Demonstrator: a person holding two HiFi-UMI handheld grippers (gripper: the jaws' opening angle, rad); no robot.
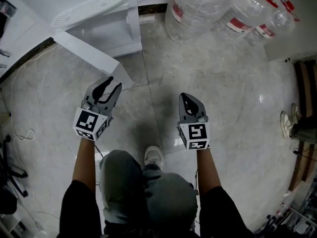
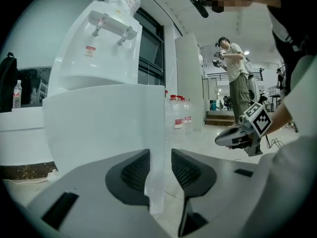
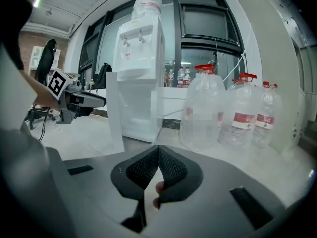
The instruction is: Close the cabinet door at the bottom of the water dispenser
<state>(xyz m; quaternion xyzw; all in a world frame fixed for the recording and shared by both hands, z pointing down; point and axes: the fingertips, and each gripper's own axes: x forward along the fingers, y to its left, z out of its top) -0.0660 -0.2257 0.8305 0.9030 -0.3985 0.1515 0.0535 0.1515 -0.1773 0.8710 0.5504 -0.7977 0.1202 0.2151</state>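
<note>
The white water dispenser (image 1: 94,14) stands at the back left, and its bottom cabinet door (image 1: 89,53) swings out diagonally over the floor. My left gripper (image 1: 111,81) hovers at the door's free edge. In the left gripper view that edge of the door (image 2: 157,148) lines up with the gap between the open jaws of the left gripper (image 2: 160,170), and a sliver of space shows beside the right pad. My right gripper (image 1: 184,97) hangs to the right, apart from the door. In the right gripper view its pads meet on nothing (image 3: 158,150), with the dispenser (image 3: 141,53) ahead.
Several large clear water bottles (image 1: 198,9) stand on the floor right of the dispenser. A thin cable (image 1: 25,133) loops on the floor at the left. A shoe (image 1: 287,123) lies at the right edge. Another person (image 2: 233,68) stands far off.
</note>
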